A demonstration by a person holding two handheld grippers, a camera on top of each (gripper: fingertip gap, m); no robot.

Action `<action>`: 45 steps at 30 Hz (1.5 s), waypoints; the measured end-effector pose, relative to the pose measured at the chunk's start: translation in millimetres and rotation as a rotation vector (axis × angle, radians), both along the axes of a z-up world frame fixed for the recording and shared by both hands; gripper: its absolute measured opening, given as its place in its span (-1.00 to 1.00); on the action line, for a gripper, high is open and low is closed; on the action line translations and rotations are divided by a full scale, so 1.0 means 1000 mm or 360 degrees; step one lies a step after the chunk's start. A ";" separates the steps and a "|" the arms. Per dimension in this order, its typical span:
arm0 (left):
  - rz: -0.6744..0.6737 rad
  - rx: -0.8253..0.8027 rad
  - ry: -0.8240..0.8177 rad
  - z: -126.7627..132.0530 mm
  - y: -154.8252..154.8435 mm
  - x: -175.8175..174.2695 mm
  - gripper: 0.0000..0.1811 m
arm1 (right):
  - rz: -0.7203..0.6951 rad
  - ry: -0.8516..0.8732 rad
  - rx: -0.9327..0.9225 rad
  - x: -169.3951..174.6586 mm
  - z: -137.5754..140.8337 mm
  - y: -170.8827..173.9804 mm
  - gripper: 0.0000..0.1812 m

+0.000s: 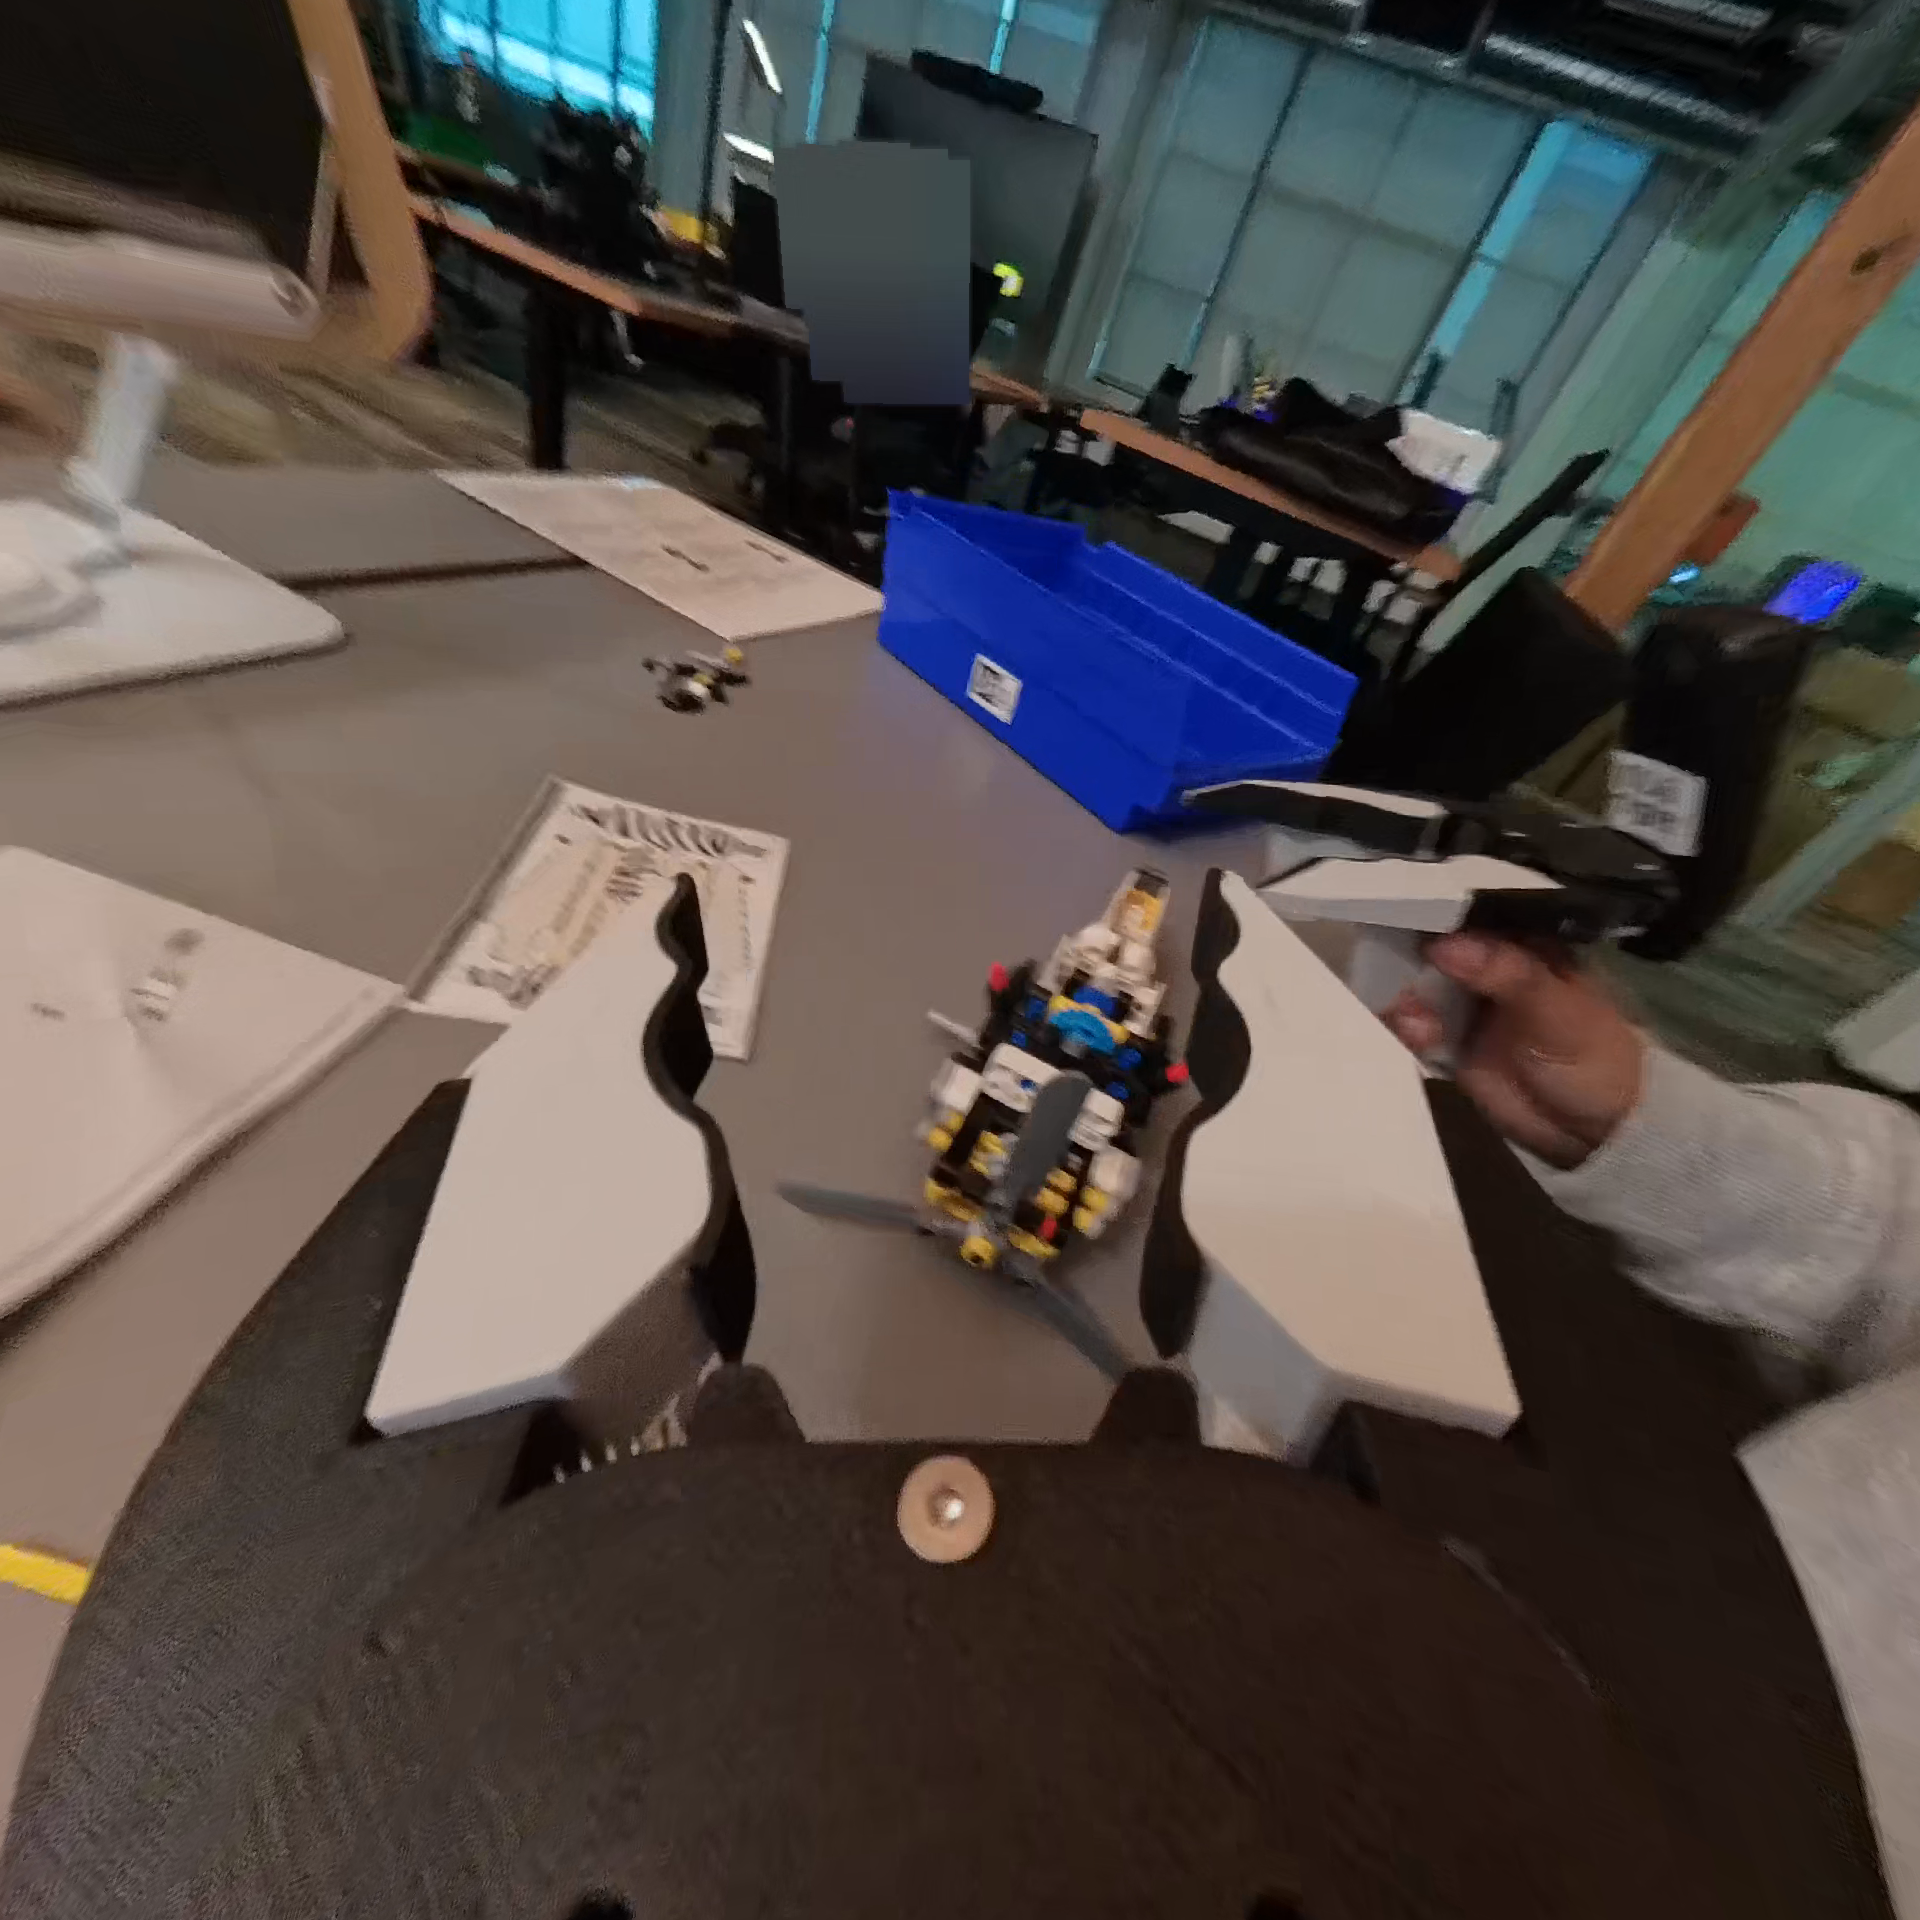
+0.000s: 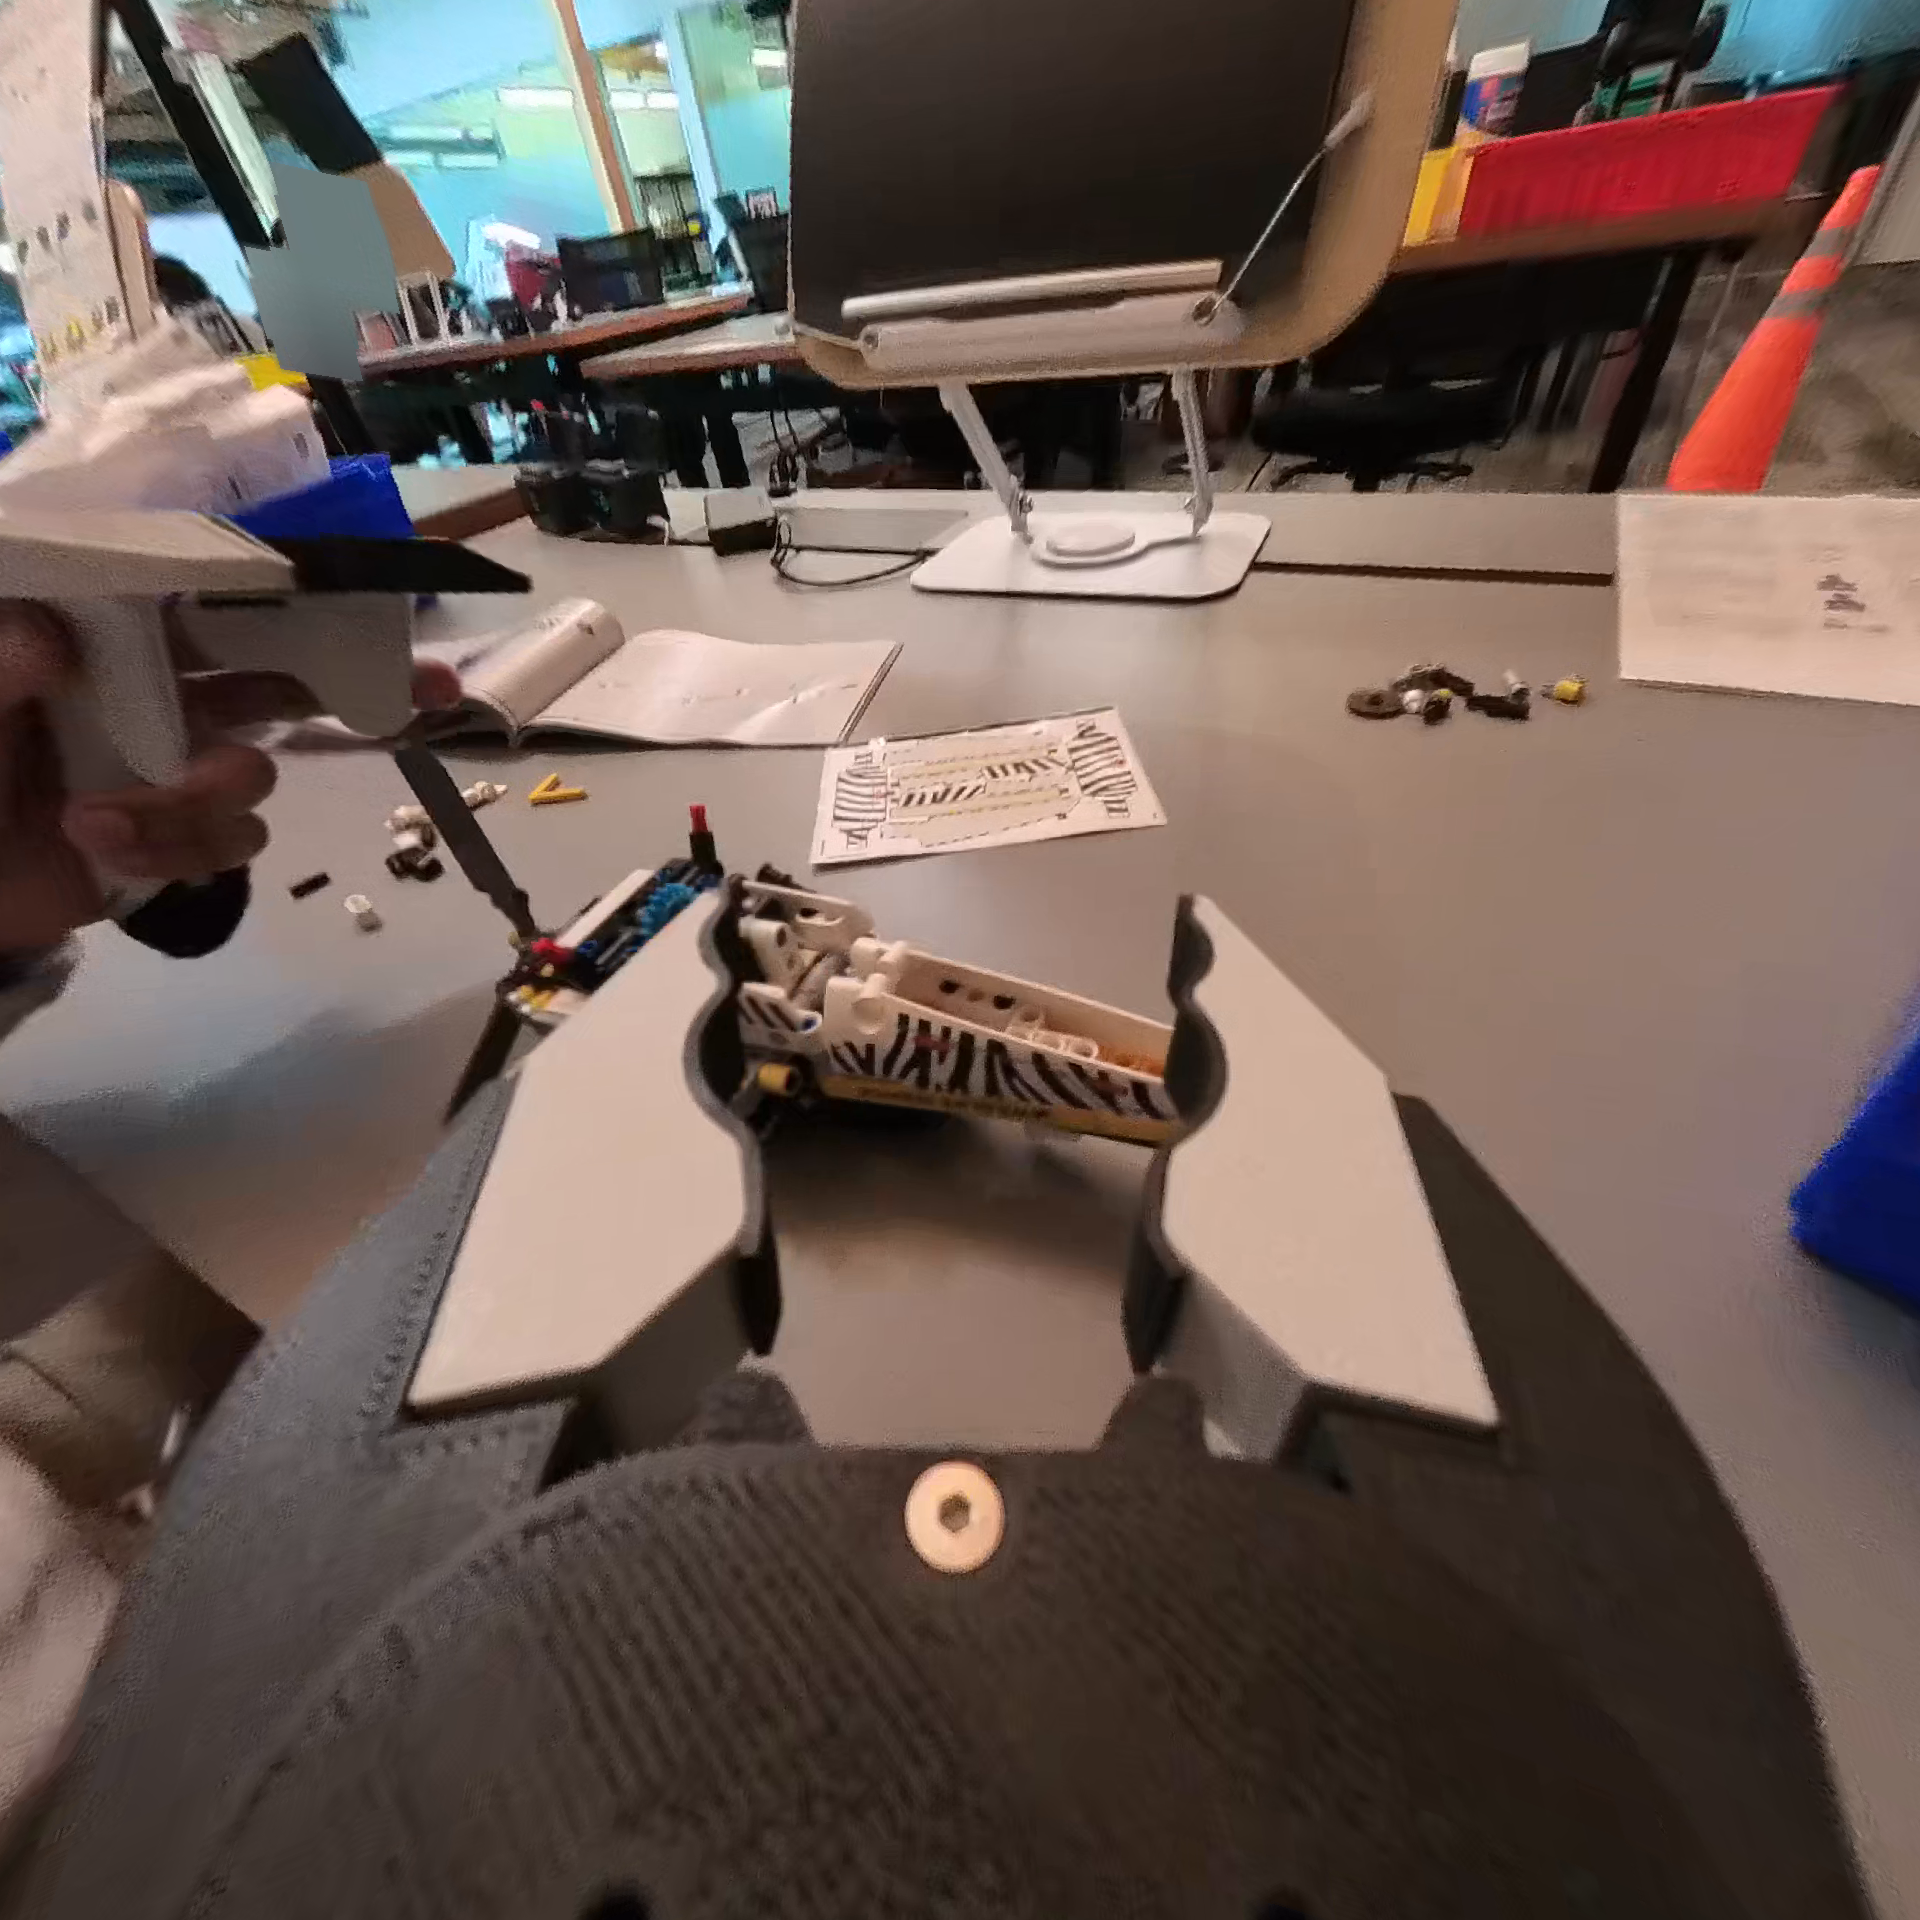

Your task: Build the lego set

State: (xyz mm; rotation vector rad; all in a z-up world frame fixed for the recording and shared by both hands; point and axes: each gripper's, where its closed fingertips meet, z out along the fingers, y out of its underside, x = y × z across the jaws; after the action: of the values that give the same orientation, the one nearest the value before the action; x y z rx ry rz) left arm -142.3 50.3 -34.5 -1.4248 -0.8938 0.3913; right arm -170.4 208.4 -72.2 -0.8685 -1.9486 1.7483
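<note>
grey table (image 2: 1455, 935): one lego model (image 1: 1049, 1081), two hand-held grippers, spread.

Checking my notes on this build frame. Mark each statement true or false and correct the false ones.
1. The lego model lies on the grey table between the open fingers of the left gripper. True.
2. The right gripper is clamped shut on a loose yellow piece. False: it is open, with the model's zebra-striped tail end in front of it.
3. The blue bin stands on the table beyond the model. True.
4. The sticker sheet is stuck onto the open booklet. False: it lies flat on the table, apart from the booklet.
5. The model carries a grey propeller. True.
</note>
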 end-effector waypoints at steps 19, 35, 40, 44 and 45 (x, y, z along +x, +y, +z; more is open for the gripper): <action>0.1106 -0.0151 0.0571 0.033 -0.250 -0.051 -1.00 | -0.0509 -0.0212 0.0084 -0.021 -0.048 0.038 -0.58; 0.1093 0.0005 0.0508 0.024 -0.253 -0.053 -0.99 | -0.0198 -0.0165 0.0086 -0.006 -0.047 0.018 -1.00; 0.1053 -0.0027 0.0494 0.022 -0.247 -0.055 -1.00 | -0.0189 -0.0073 0.0128 -0.002 -0.044 0.016 -1.00; 0.1029 0.0010 0.0482 0.021 -0.246 -0.055 -1.00 | -0.0182 -0.0030 0.0114 0.000 -0.041 0.016 -1.00; 0.1028 0.0017 0.0482 0.021 -0.246 -0.055 -1.00 | -0.0179 -0.0026 0.0109 0.000 -0.041 0.016 -1.00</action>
State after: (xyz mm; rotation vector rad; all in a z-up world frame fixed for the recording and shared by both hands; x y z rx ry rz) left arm -197.3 -195.3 -13.2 -1.0004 -1.0856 1.0544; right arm -170.4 224.7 -113.2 -0.9519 -1.9194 1.6062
